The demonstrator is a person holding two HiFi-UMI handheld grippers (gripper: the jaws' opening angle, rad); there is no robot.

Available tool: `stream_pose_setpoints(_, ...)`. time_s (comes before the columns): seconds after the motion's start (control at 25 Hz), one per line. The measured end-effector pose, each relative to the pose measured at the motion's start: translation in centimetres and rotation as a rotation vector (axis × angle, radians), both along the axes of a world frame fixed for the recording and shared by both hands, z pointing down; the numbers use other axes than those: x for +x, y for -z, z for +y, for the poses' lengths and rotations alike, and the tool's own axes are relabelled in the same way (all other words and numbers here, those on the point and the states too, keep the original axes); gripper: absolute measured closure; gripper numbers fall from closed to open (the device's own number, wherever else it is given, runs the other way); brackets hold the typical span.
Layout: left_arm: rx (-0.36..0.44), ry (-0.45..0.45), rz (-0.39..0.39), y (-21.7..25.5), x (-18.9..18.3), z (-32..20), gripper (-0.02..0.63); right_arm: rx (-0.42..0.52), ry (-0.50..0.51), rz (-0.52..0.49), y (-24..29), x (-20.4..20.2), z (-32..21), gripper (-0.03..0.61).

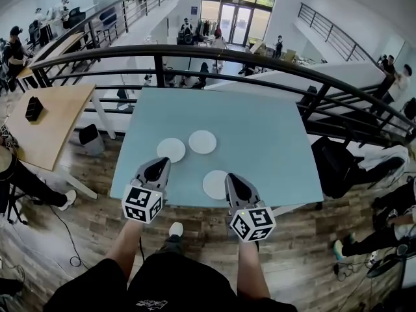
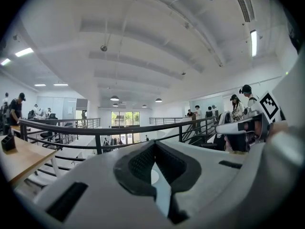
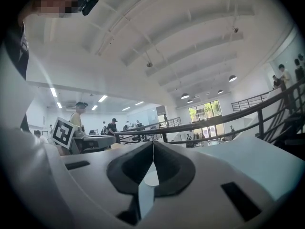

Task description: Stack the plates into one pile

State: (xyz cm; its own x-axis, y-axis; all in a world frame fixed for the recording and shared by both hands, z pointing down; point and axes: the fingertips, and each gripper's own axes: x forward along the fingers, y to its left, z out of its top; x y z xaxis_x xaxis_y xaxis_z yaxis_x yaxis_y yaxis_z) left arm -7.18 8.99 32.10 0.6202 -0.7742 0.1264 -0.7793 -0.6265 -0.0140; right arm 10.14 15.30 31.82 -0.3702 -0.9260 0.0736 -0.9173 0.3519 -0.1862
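Nearest of all, the person is standing at the near edge of the table (image 1: 273, 148), forearms reaching out over the wooden floor (image 1: 91, 220) with a gripper in each hand. The left gripper (image 1: 161, 162) is hovering just over the near left part of the table, its jaws pressed together with nothing between them; its own view is showing the pads meeting at the tips, with only table and a bit of white plate beyond. The right gripper (image 1: 231, 177) is hanging a little nearer and to the right, jaws likewise closed and empty, and it is overlapping the right rim of the near plate (image 1: 213, 184) in the head view; whether it is touching that plate I cannot tell. That plate is lying flat by itself close to the near edge. Farther in, the left plate (image 1: 171, 149) is lying just beyond the left gripper's tip, and the far plate (image 1: 203, 142) is sitting just beside it to the right, the two apart but close. All three are lying singly on the table, so no stacking is showing yet: the whole job is remaining, which I judge to mean lifting one plate onto another and then adding the third. Both grippers would need to be opening before taking any rim. Beyond the table a dark railing (image 1: 195, 51) is curving across, and a wooden table (image 1: 52, 119) is standing off to the left.
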Motion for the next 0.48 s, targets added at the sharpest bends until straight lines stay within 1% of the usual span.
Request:
stream_pose_setpoints(0.28,-0.009,-0.051,-0.005,-0.2,0.3,-7.4,0.604,-0.019,-0.034,0.009,-0.1,-0.5,-7.7,0.571)
stream_pose_setpoints(0.48,-0.022,-0.078,0.009,-0.9,-0.8,-13.1,0.606,-0.032,-0.067,0.02,-0.7,-1.6,-13.0,0.571)
